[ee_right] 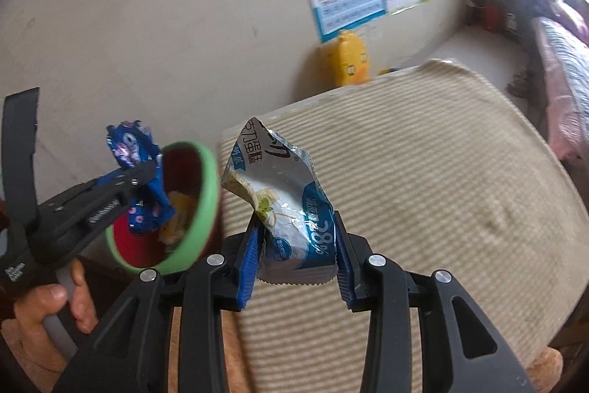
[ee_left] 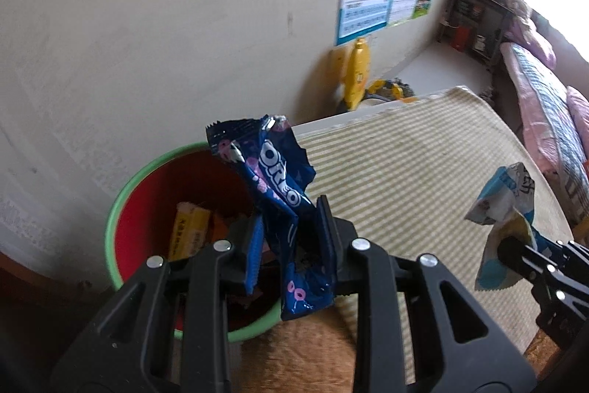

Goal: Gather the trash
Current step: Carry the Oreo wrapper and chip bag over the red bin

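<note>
Two blue-padded jaws of the left gripper (ee_left: pixel 291 231) standing a little apart in the left wrist view, pinching the crumpled dark blue Oreo foil wrapper (ee_left: pixel 283 186) at its narrow middle. Rising above the fingertips with the printed logo, hanging below them with a pink-dotted tail. Hovering over the red plastic bin with the green rim (ee_left: pixel 121 194), beside the striped beige cloth-covered surface (ee_left: pixel 397 172); lying inside the bin, a yellow carton and other scraps. Showing at the far right, the right gripper (ee_left: pixel 515 249) clamping the crinkled white and light blue snack packet (ee_left: pixel 504 205) above the cloth.

Two jaws again in the right wrist view, those of the right gripper (ee_right: pixel 298 245), spread about as wide as the packet and pressing on its lower part from both sides. Standing upright between the pads, the snack packet (ee_right: pixel 283 205), its torn silver top flaring above the fingertips, hanging over the striped cloth (ee_right: pixel 423 190). Reaching in from the left, the left gripper (ee_right: pixel 147 179) nipping the Oreo wrapper (ee_right: pixel 140 186) directly over the mouth of the bin (ee_right: pixel 206 194), with the person's hand (ee_right: pixel 48 304) gripping its handle.
</note>
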